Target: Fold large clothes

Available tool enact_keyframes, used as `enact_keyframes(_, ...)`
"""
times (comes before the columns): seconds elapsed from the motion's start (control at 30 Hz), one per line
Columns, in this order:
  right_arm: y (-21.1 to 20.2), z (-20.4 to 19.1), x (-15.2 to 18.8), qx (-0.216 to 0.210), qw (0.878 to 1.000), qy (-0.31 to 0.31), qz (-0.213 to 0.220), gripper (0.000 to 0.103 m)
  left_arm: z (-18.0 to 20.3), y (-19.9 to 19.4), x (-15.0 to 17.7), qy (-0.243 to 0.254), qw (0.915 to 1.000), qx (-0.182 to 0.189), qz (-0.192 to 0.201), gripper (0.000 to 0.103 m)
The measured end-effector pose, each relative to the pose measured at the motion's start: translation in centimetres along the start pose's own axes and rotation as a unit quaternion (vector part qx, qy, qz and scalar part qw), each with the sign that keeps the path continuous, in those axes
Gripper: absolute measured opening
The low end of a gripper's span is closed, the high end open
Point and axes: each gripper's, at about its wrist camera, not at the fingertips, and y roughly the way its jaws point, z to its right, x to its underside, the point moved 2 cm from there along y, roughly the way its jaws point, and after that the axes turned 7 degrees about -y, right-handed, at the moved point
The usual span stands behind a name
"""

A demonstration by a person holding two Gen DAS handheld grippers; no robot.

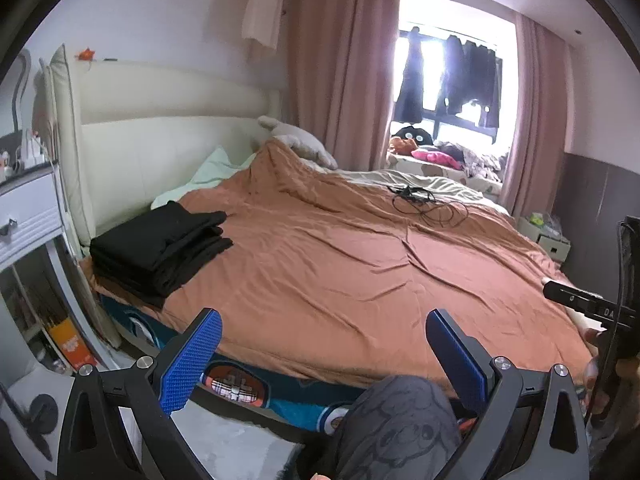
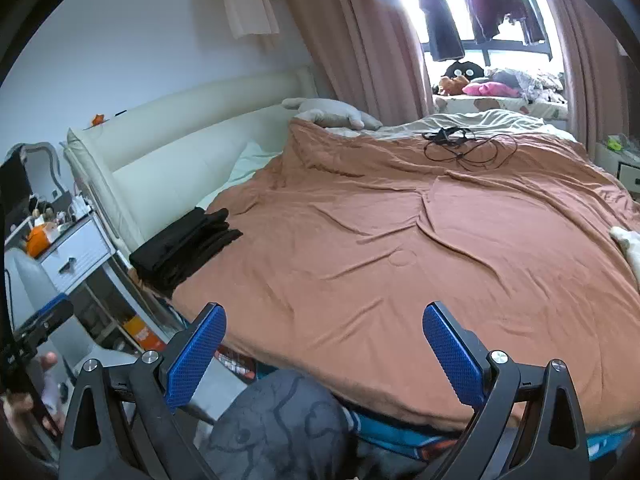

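A stack of folded black clothes (image 1: 160,248) lies on the near left corner of the bed, by the cream headboard; it also shows in the right wrist view (image 2: 186,246). The bed is covered with an orange-brown blanket (image 1: 360,272), also in the right wrist view (image 2: 400,240). My left gripper (image 1: 324,354) is open and empty, held off the bed's near edge, apart from the stack. My right gripper (image 2: 324,350) is open and empty over the near edge too. A bit of white fabric (image 2: 628,244) lies at the bed's right edge.
A tangled black cable (image 1: 424,204) lies on the far part of the blanket. A white nightstand (image 1: 24,216) stands left of the bed. My knee in grey patterned trousers (image 1: 396,424) is by the bed edge. A window seat with clutter (image 1: 448,156) is behind.
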Motion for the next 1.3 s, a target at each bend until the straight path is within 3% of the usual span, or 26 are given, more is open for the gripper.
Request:
enact_keyframes(0.43, -4.4, -1.0, 3.8, 0.028, 0.999, -0.023, 0.021, 0.099, 1.7, -2.7, 3.1, 0.023, 0.9992, 0.024, 0.022, 0.102)
enact_keyframes(0.73, -4.2, -0.4, 4.3, 0.034, 0.999, -0.02, 0.03, 0.099, 2.4, -3.1, 3.2, 0.029, 0.9985, 0.03, 0.036, 0.102)
enact_keyframes(1.3, -3.6, 0.2, 4.2, 0.033, 0.999, -0.008, 0.029, 0.099, 2.2, -2.6, 3.4, 0.02, 0.9985, 0.006, 0.051, 0.102)
